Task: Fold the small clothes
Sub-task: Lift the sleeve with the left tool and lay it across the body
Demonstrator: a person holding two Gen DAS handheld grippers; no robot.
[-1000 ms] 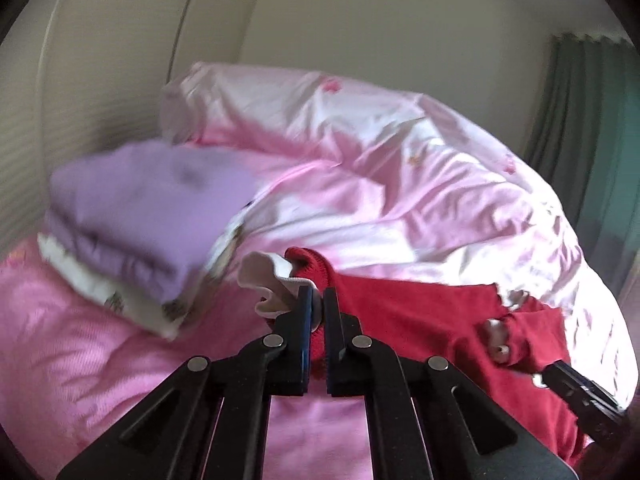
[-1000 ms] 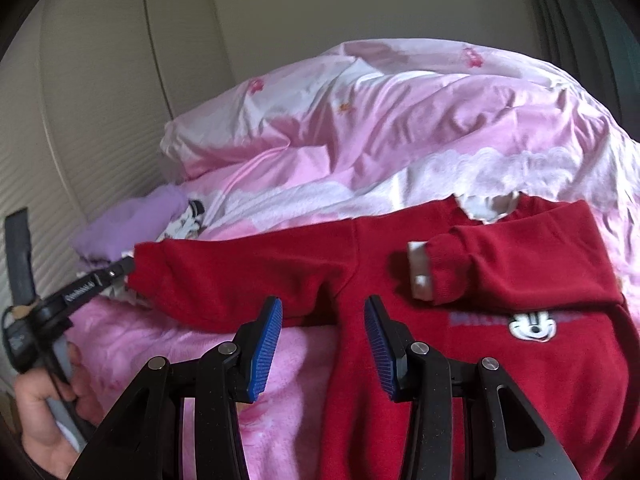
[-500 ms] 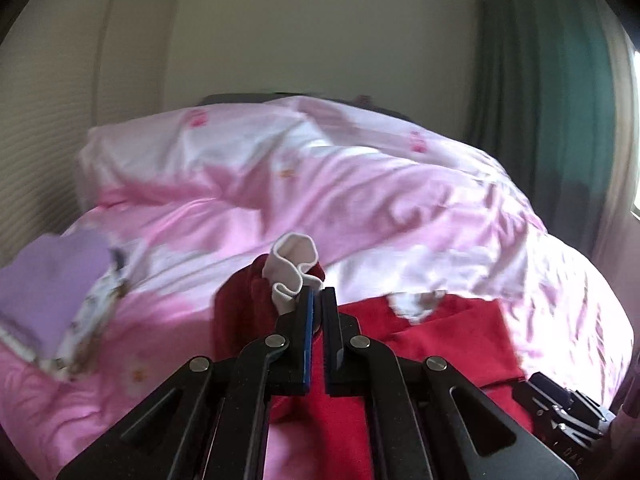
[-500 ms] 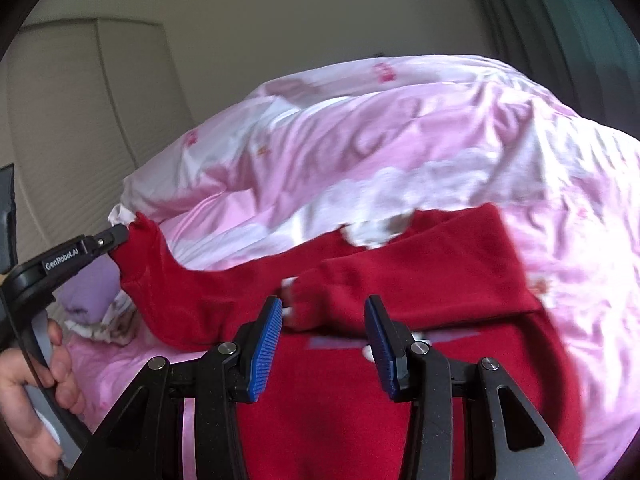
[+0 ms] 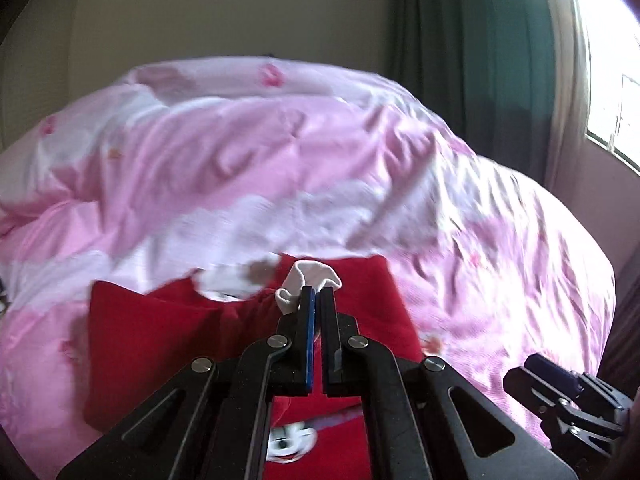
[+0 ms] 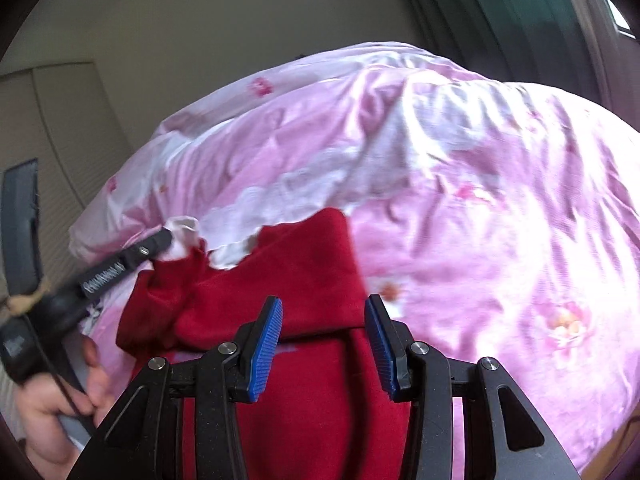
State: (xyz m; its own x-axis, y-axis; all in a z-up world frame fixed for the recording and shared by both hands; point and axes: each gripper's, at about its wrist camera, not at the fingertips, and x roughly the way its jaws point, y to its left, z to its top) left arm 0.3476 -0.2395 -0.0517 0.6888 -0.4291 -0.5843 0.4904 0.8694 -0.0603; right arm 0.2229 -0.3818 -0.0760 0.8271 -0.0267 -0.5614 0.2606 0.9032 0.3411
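Note:
A red child's sweater (image 6: 304,264) with a cartoon mouse print (image 5: 290,444) lies on the pink bed cover (image 6: 500,208). My left gripper (image 5: 317,292) is shut on the sweater's white cuff (image 5: 312,276) and holds the left sleeve lifted over the sweater's body; it shows in the right wrist view (image 6: 162,242) too. My right gripper (image 6: 324,312) is open and empty, hovering above the sweater's front. It appears at the lower right of the left wrist view (image 5: 560,400). The other sleeve lies folded across the chest (image 6: 280,316).
A crumpled pink and white duvet (image 5: 248,168) is heaped behind the sweater. A green curtain (image 5: 480,52) and a bright window (image 5: 608,60) are at the right. A pale cupboard (image 6: 52,128) stands at the left.
My left gripper has carried the cuff and sleeve to the right, across the sweater's body. The purple stack of folded clothes has left both views. The right gripper stayed open.

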